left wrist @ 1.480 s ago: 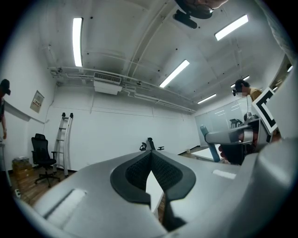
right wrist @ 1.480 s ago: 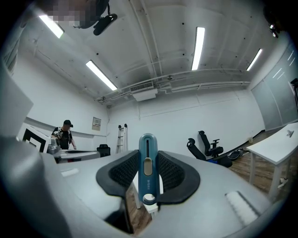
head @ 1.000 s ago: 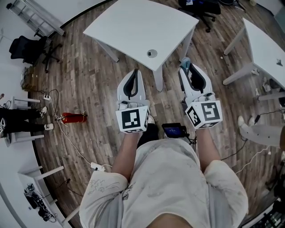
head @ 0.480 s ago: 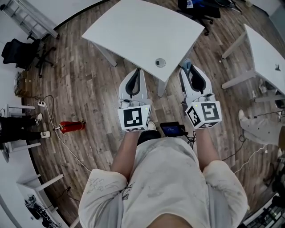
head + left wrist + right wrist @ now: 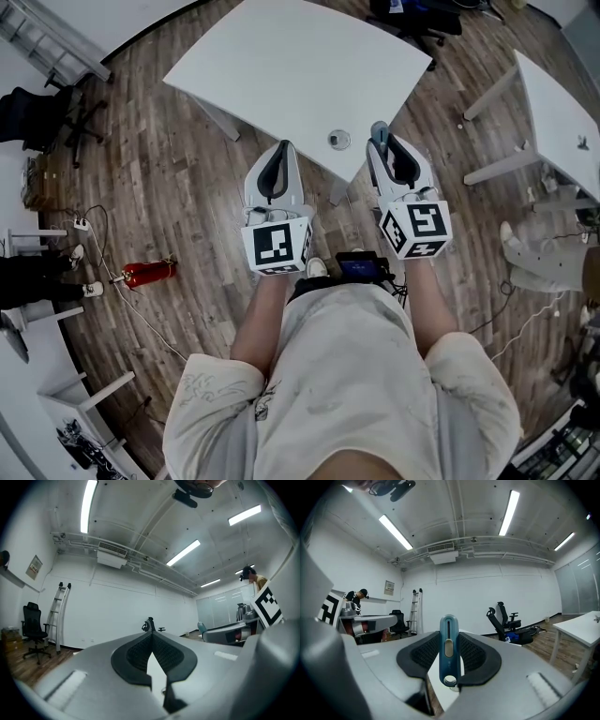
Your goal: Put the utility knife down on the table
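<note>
A blue utility knife (image 5: 448, 648) stands upright between the pads of my right gripper (image 5: 449, 634), which is shut on it. In the head view the utility knife (image 5: 379, 133) pokes out past the right gripper (image 5: 383, 142), just over the near edge of the white table (image 5: 291, 66). My left gripper (image 5: 284, 148) is held level beside it, at the table's near corner. Seen in the left gripper view, the left gripper (image 5: 151, 634) has its pads meeting at the tips with nothing between them. A small grey round disc (image 5: 338, 140) lies on the table between the two grippers.
A second white table (image 5: 562, 103) stands at the right. On the wooden floor to the left lie a red fire extinguisher (image 5: 150, 273) and cables. A black office chair (image 5: 33, 112) and a ladder (image 5: 56, 42) are at the far left. Other people's legs show at both sides.
Both grippers have travelled forward together and the table's near corner has come up to them. The knife's tip now reaches the table edge. The grip on the knife is unchanged.
</note>
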A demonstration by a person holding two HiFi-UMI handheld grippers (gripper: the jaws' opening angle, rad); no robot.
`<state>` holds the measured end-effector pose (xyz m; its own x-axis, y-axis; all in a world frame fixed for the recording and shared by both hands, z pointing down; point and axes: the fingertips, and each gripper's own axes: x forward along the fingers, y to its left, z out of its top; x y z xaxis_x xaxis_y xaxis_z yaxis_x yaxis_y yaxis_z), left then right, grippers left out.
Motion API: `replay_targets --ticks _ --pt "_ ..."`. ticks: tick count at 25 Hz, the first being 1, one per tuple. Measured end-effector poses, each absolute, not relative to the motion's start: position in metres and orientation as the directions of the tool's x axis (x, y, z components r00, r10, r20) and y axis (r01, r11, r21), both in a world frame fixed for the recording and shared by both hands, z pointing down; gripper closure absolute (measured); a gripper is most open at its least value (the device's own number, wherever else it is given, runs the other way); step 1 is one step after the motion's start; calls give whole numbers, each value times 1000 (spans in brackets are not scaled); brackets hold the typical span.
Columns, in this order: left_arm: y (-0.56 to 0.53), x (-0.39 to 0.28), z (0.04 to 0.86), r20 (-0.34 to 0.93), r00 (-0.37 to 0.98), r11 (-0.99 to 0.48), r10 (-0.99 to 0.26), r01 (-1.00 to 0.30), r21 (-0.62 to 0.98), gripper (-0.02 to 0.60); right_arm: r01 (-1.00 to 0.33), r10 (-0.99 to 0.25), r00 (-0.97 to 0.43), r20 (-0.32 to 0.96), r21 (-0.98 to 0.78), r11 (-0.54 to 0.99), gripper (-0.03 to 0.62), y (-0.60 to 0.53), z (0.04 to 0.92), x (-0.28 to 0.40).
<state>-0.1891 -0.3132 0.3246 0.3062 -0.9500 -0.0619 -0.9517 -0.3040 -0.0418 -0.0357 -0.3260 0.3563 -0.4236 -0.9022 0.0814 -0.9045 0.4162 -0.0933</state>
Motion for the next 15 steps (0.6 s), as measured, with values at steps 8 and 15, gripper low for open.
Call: replay_targets --ticks 8,15 --pt "-340 -168 321 -67 270 -270 -960 -963 -9 561 -889 -879 -458 136 -88 449 459 -366 383 -17" --pt "-354 -140 330 -65 253 -251 -965 -967 -43 561 -878 -857 -479 189 -80 472 459 -392 416 1"
